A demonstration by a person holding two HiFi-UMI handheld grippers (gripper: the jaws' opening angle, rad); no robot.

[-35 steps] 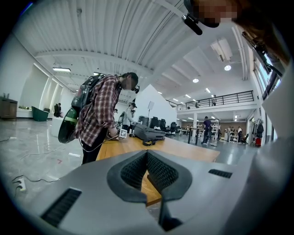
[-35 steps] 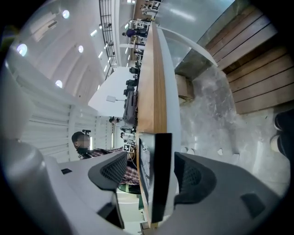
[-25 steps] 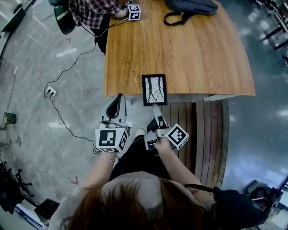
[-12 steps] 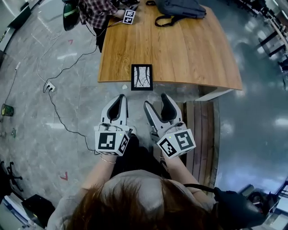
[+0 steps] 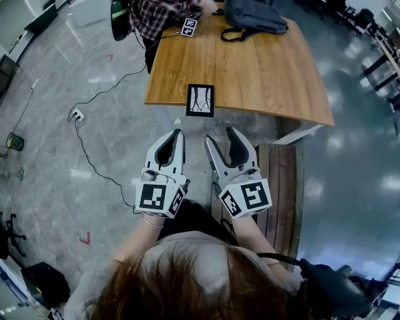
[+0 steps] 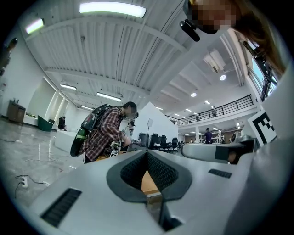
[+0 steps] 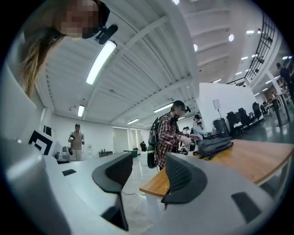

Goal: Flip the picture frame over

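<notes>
Two grippers hang short of the table (image 5: 269,69), both empty. The left gripper (image 5: 177,133) has its jaws pressed together, while the right gripper (image 5: 220,134) has its jaws spread but closing on nothing. The flat, black-rimmed picture frame (image 5: 200,100) lies picture-up, overhanging the table's near edge of smooth wood. I'd guess that's so the jaws can pinch its rim.

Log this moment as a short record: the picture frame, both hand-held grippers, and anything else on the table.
Picture frame: flat at the wooden table's near edge, drawing side up, untouched
Left hand-held gripper: shut, empty, short of the table
Right hand-held gripper: jaws apart and closing, nothing between them
Also on table: dark backpack, marker cube
</notes>
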